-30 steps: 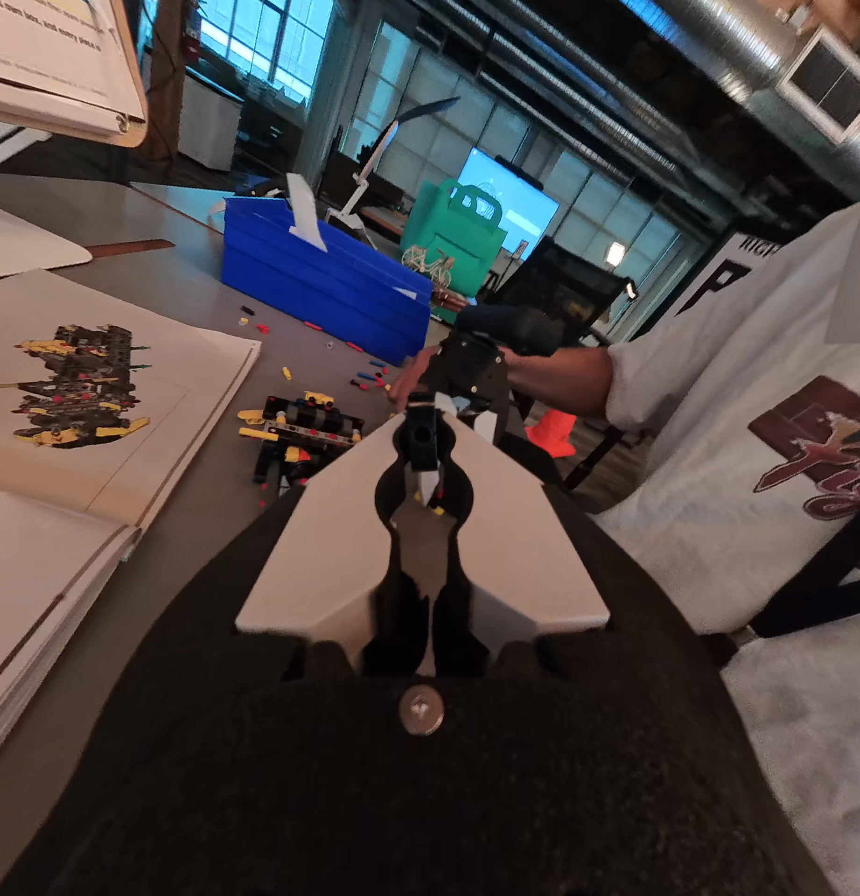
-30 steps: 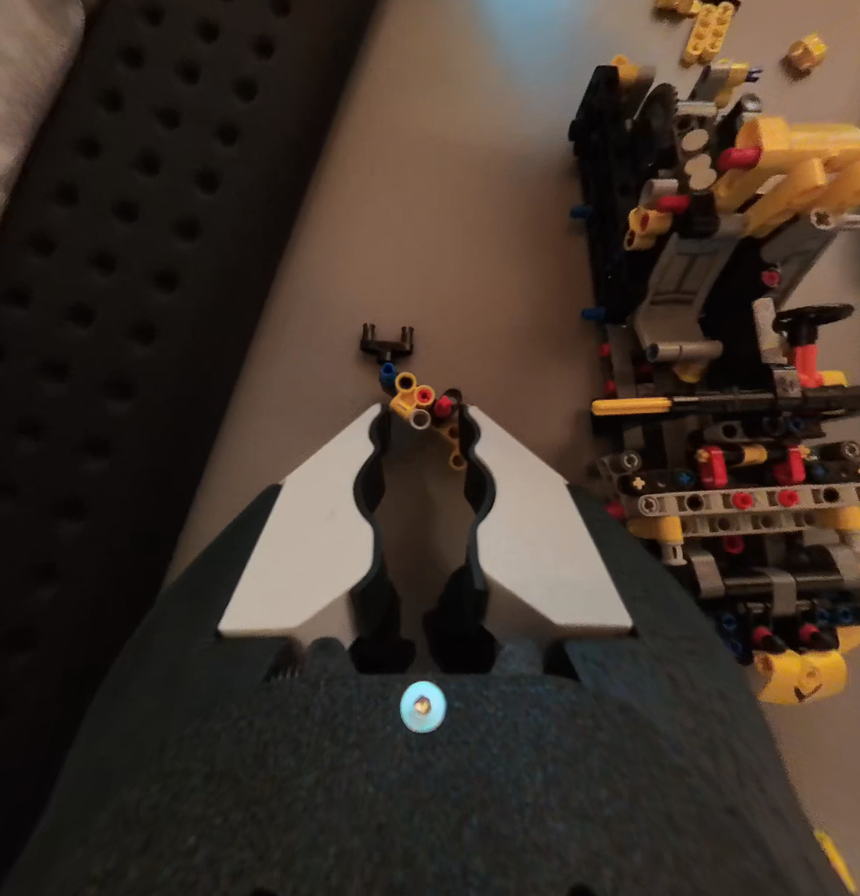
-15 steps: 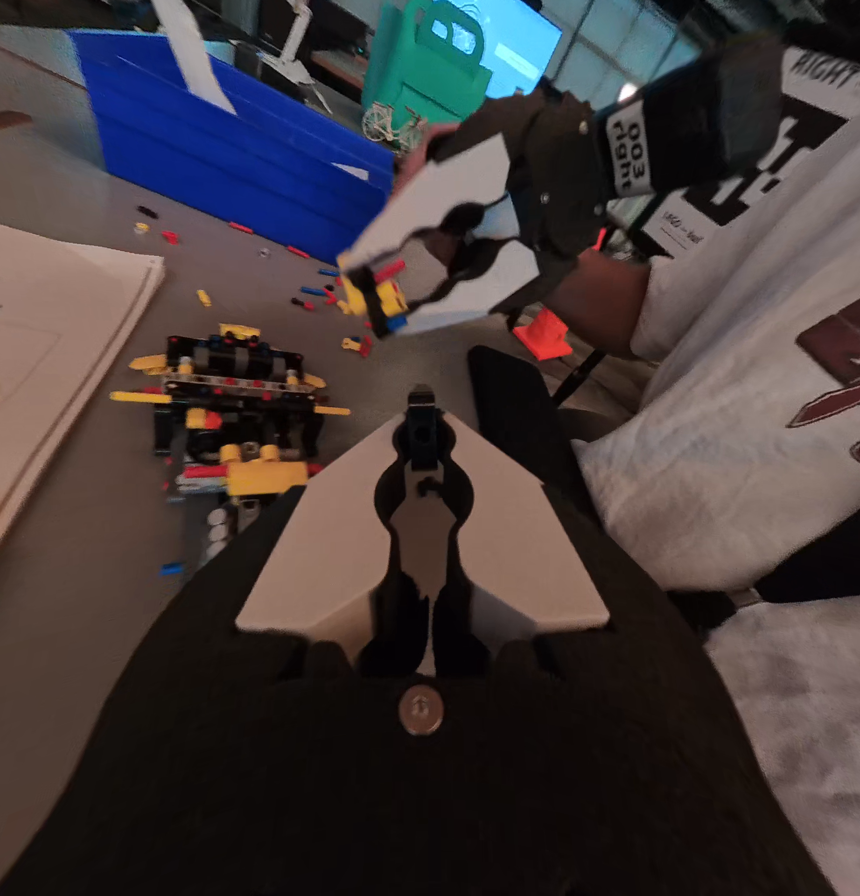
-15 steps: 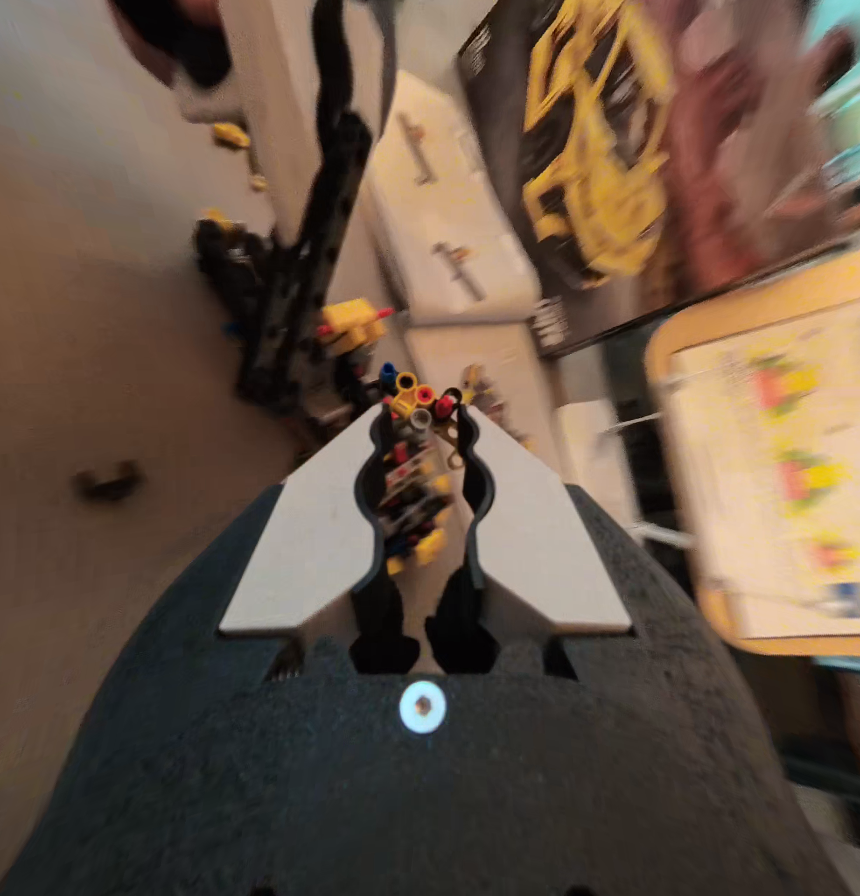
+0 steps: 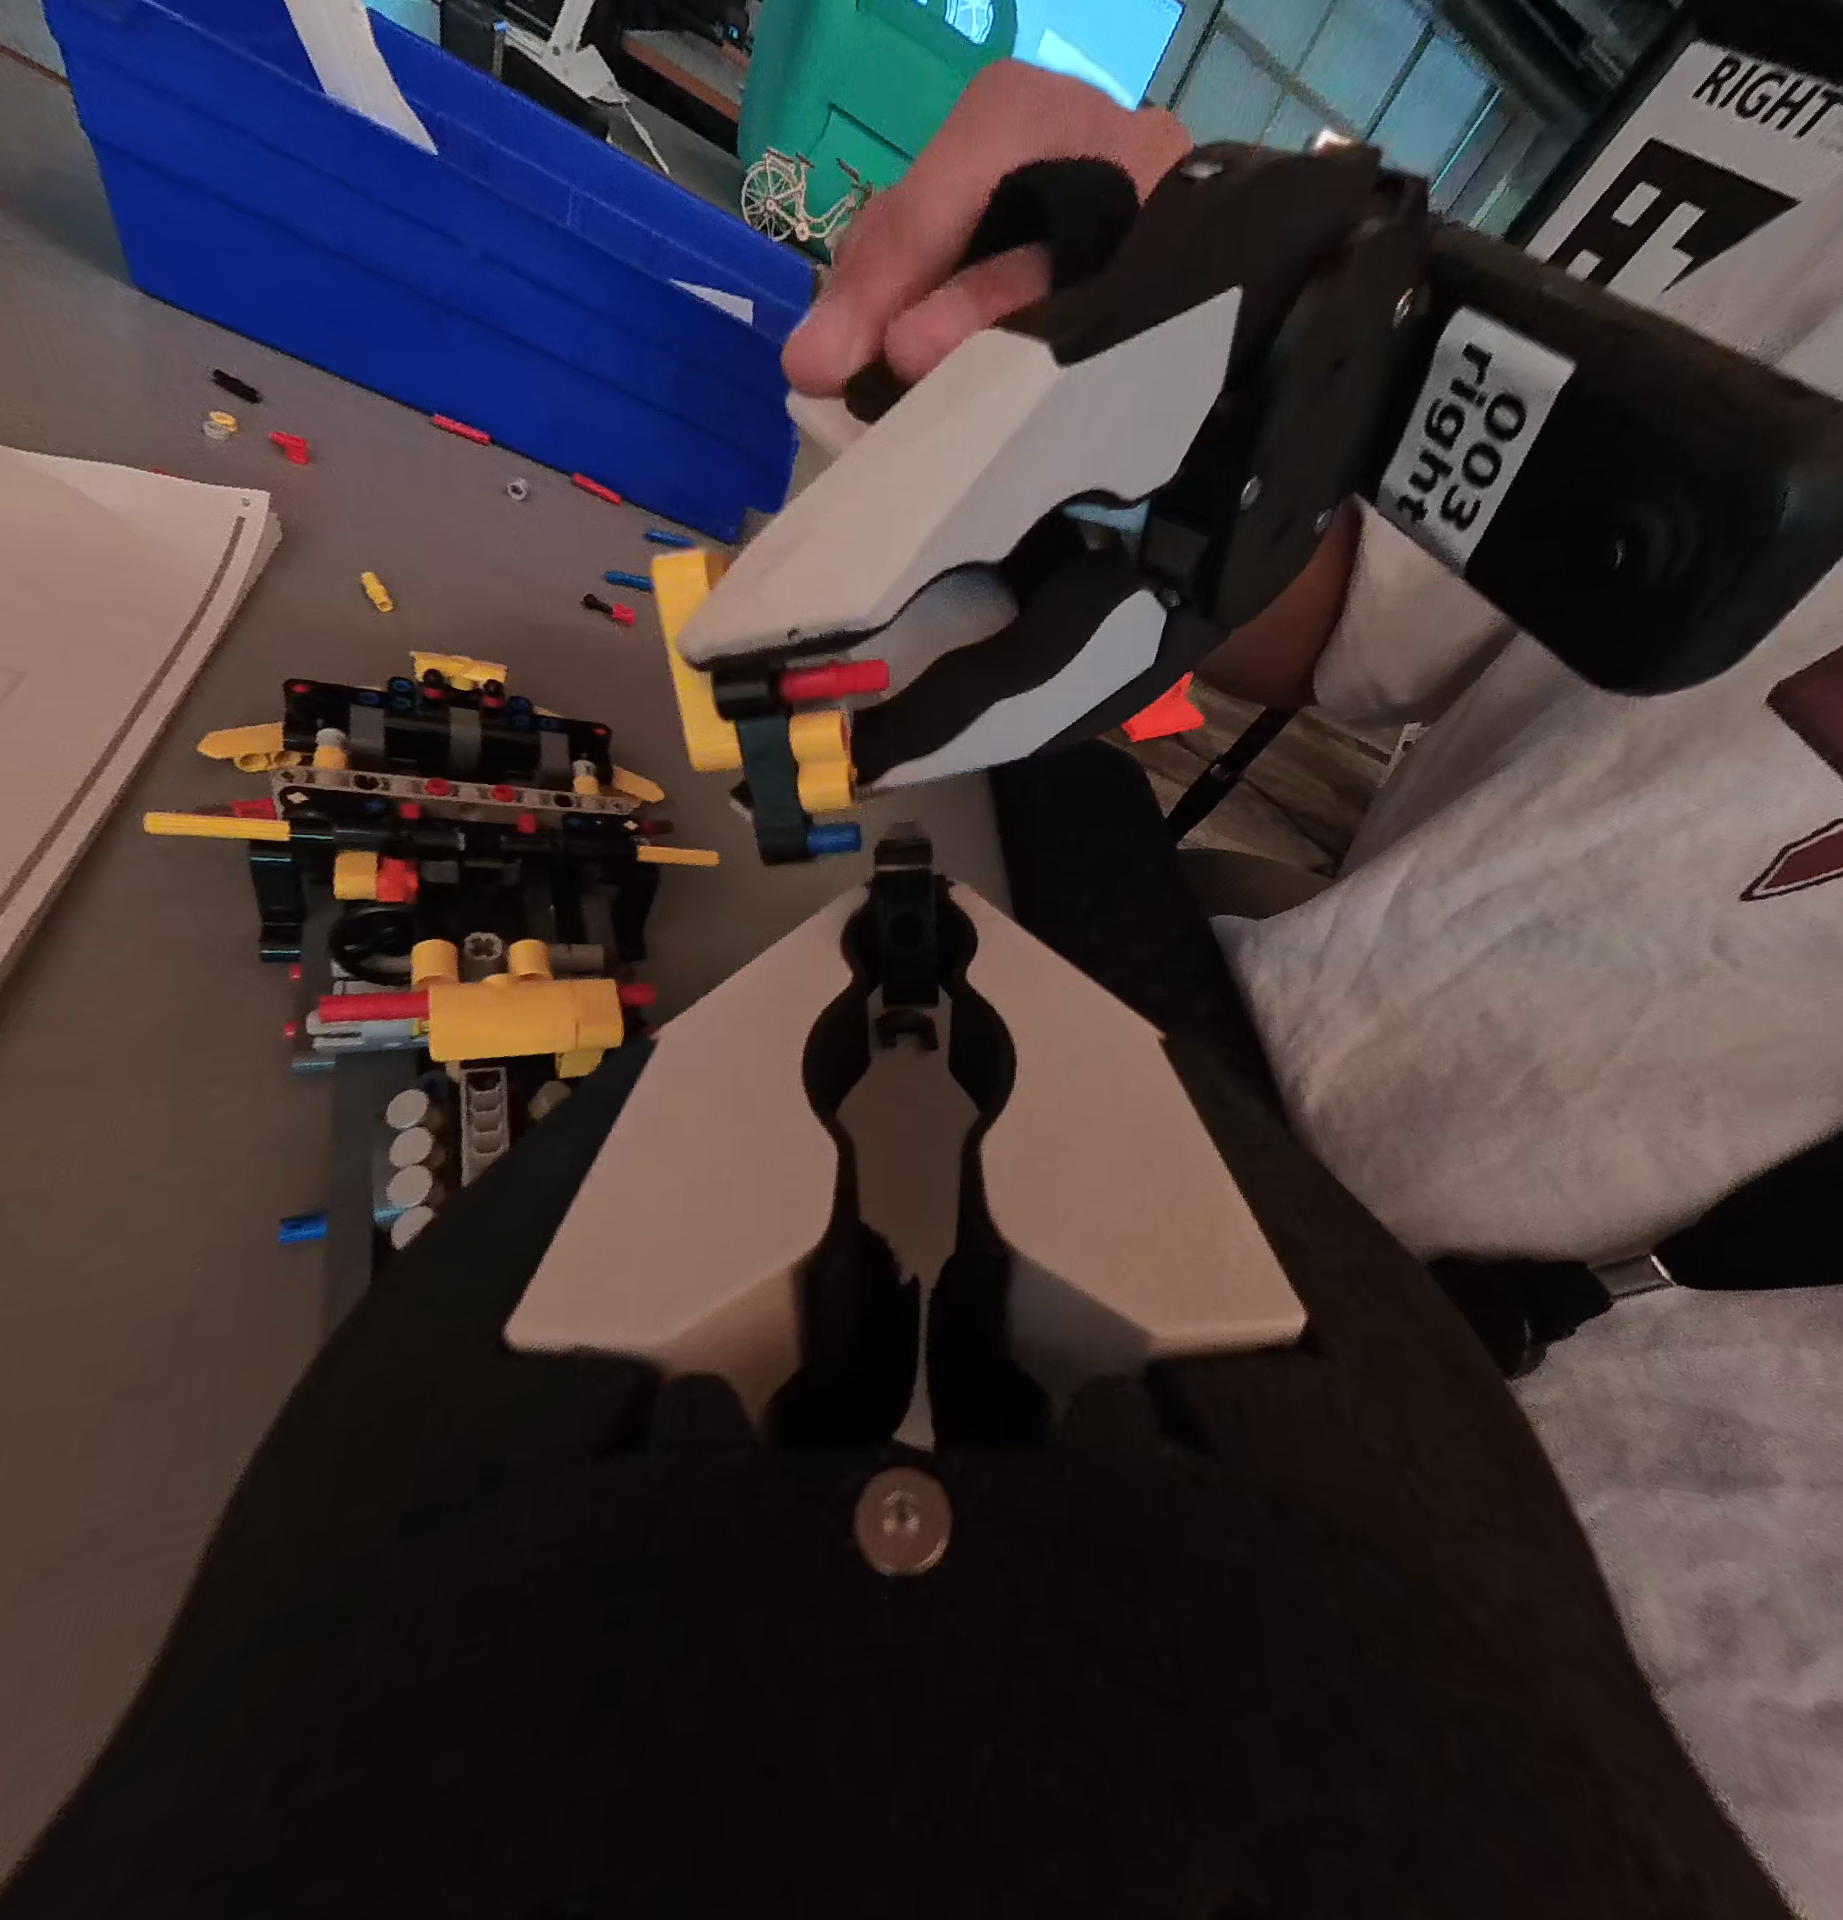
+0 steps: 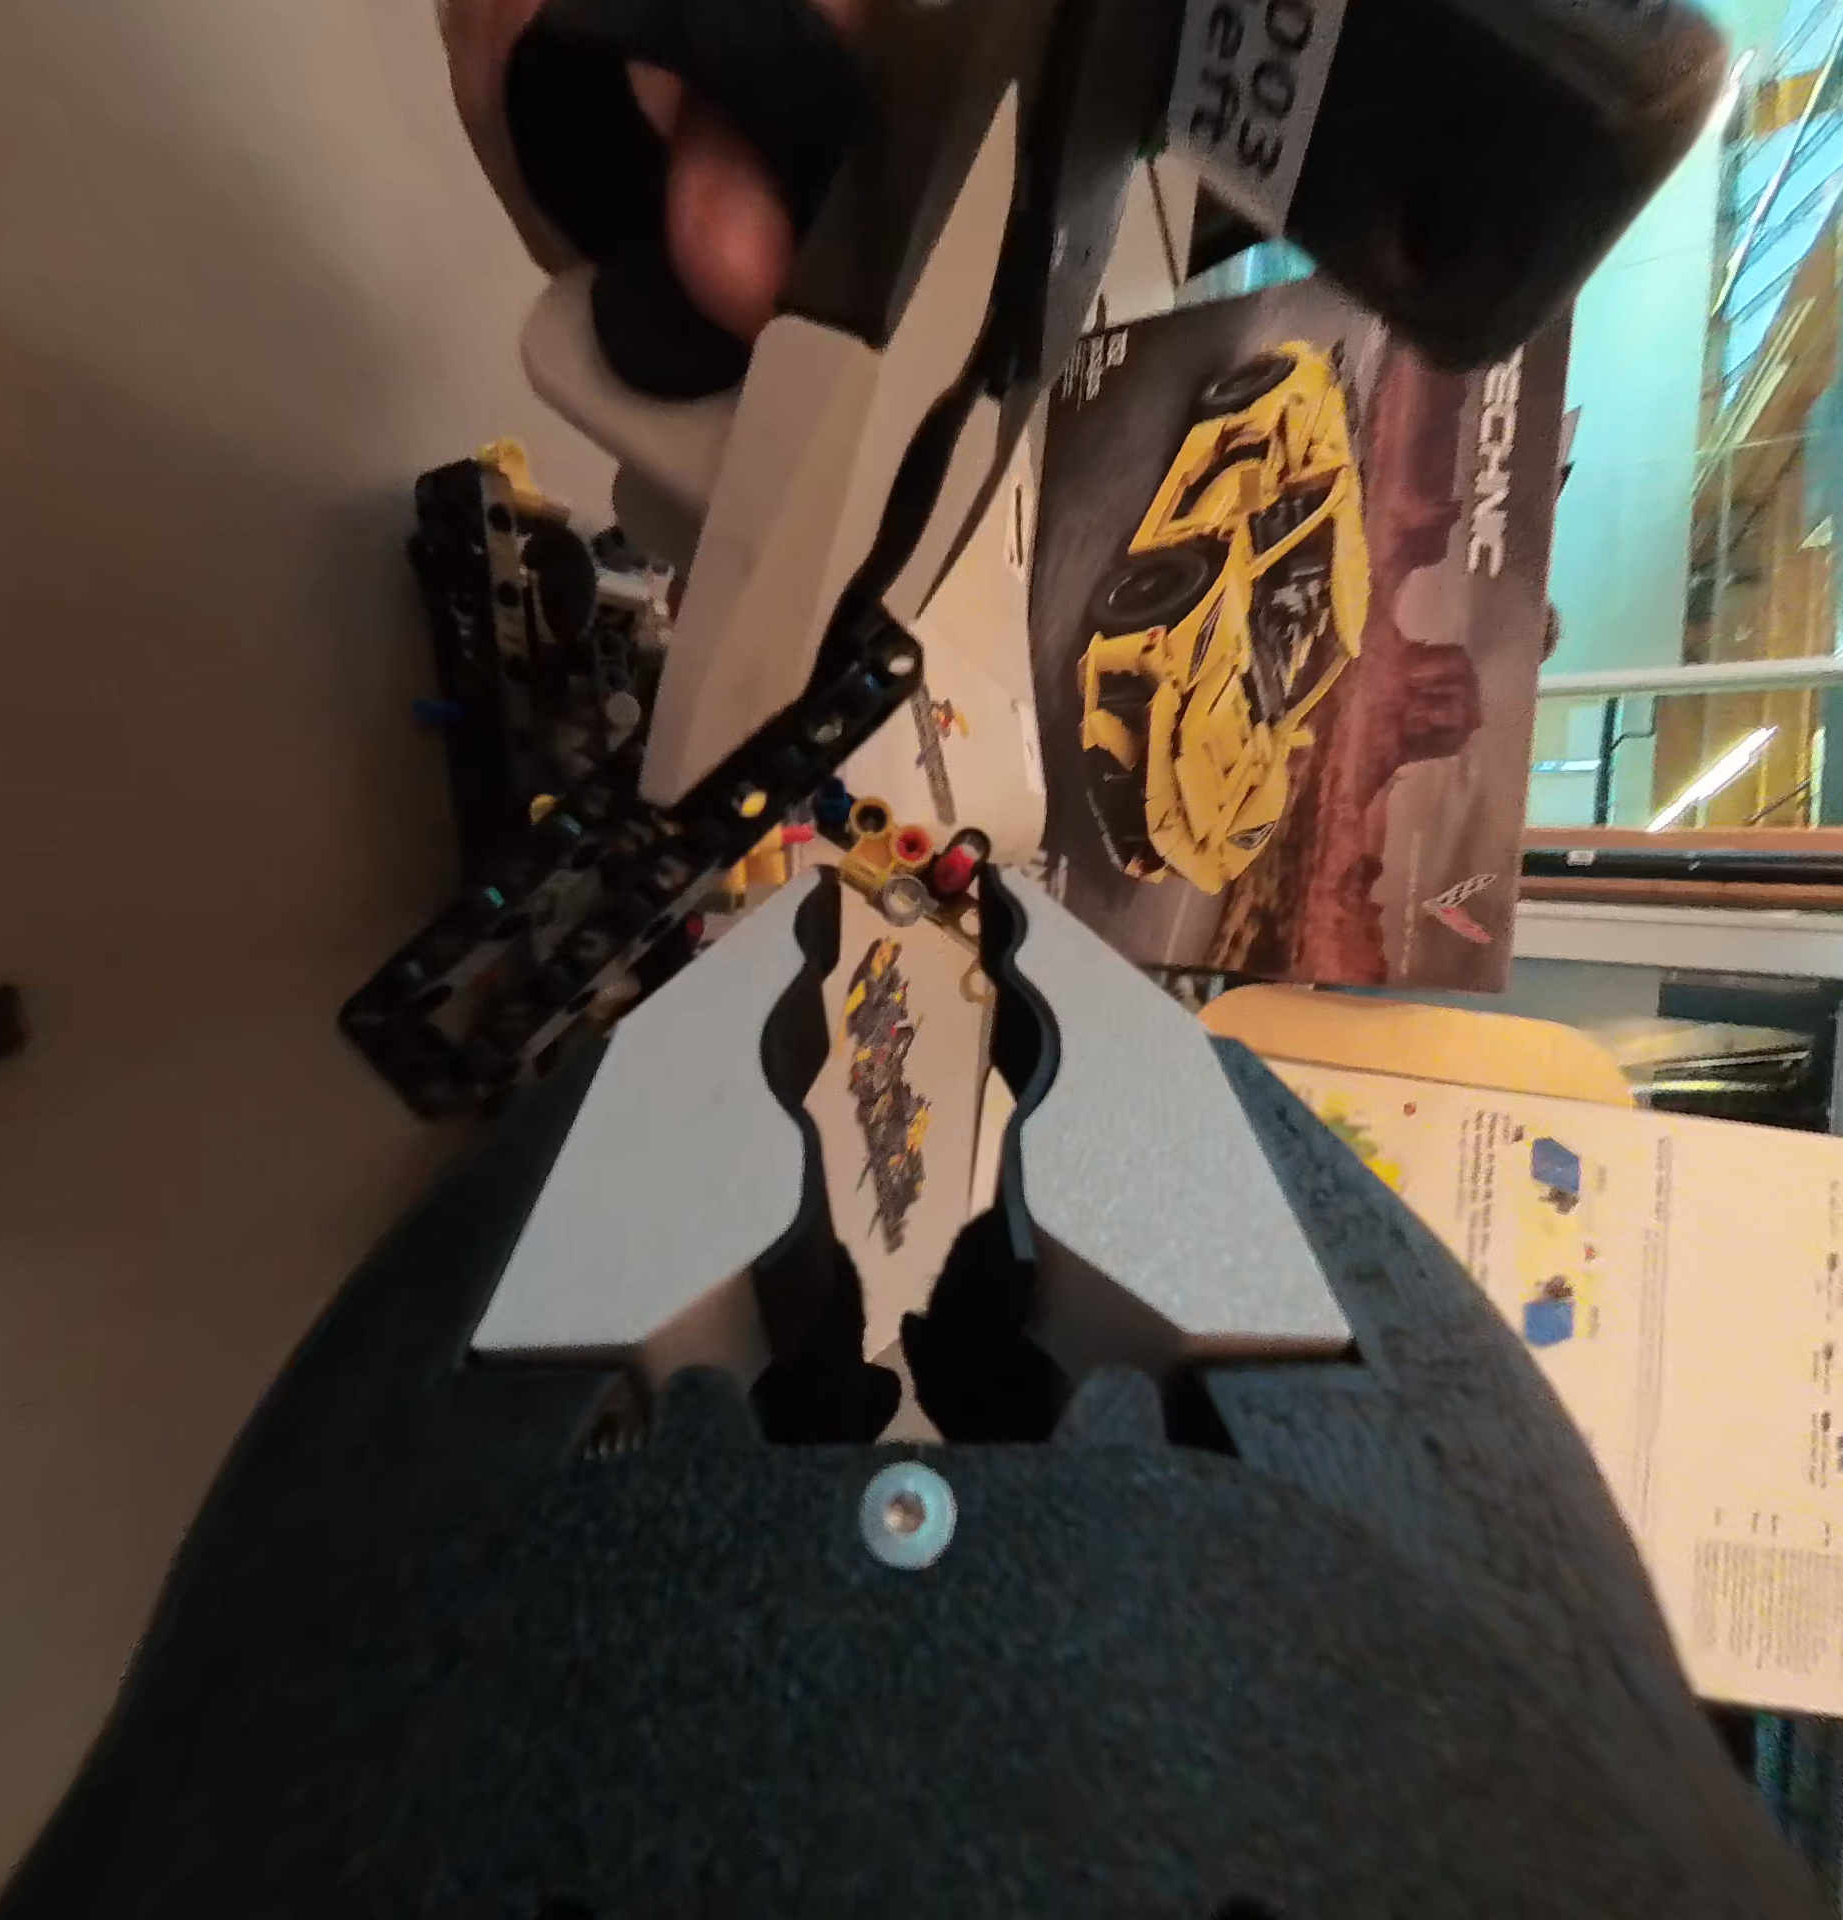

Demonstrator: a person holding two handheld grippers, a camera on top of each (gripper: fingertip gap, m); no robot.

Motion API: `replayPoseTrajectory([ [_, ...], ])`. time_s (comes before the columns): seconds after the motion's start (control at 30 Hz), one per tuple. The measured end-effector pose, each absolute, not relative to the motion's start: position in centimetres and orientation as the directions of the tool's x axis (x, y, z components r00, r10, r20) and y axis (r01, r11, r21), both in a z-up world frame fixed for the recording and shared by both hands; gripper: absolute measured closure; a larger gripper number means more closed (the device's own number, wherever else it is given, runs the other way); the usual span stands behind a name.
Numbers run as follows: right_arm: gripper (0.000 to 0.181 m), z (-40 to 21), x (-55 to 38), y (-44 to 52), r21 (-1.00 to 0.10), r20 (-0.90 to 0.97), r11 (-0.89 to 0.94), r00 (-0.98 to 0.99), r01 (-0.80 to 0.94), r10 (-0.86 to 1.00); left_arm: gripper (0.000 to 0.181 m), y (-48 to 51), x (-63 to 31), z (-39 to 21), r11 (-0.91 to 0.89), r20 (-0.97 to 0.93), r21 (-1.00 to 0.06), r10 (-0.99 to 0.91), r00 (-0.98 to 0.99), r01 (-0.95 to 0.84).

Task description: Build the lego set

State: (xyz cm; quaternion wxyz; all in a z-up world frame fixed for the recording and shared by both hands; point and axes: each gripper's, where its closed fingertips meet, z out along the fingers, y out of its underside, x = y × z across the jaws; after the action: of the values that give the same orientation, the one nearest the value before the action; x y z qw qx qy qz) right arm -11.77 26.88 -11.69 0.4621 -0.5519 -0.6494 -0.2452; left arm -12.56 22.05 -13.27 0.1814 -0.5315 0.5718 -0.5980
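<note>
Above the table (image 5: 106, 1091), the right gripper (image 5: 792, 727) pinches a yellow sub-assembly (image 5: 808, 743). Just below it, the left gripper (image 5: 904, 914) is closed on a long black beam (image 6: 626, 883), end-on towards it. Both hang beside the chassis (image 5: 429, 831).

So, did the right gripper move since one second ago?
Yes. The right gripper, shut on its small yellow assembly, has come nearer and up off the table, away from the blue bin.

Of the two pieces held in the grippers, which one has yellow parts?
The cluster in the right gripper: yellow blocks with red and blue pins. The left gripper pinches a plain black beam.
</note>
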Motion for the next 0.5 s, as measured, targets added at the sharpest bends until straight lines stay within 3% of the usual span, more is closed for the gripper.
replayPoseTrajectory([
  [0.13,0.156,-14.5,-8.1,24.6,-0.211,0.722,0.068,0.109,0.975,0.684,0.173,23.7,-13.3,-13.5,-0.265,0.406,-0.878,-0.854,-0.326,-0.399],
  [0.27,0.155,-20.7,-1.4,16.4,0.055,0.236,-0.233,0.214,0.971,0.948,0.174,25.0,-13.7,-13.3,-0.292,0.416,-0.877,-0.859,-0.299,-0.381],
  [0.37,0.156,-22.3,2.3,10.5,0.261,-0.107,-0.338,0.374,0.905,0.921,0.173,24.8,-13.6,-13.3,-0.289,0.415,-0.877,-0.858,-0.304,-0.383],
  [0.5,0.156,-21.8,4.7,6.4,0.491,-0.358,-0.429,0.625,0.758,0.694,0.173,23.9,-13.5,-13.4,-0.262,0.4,-0.881,-0.857,-0.326,-0.393],
])
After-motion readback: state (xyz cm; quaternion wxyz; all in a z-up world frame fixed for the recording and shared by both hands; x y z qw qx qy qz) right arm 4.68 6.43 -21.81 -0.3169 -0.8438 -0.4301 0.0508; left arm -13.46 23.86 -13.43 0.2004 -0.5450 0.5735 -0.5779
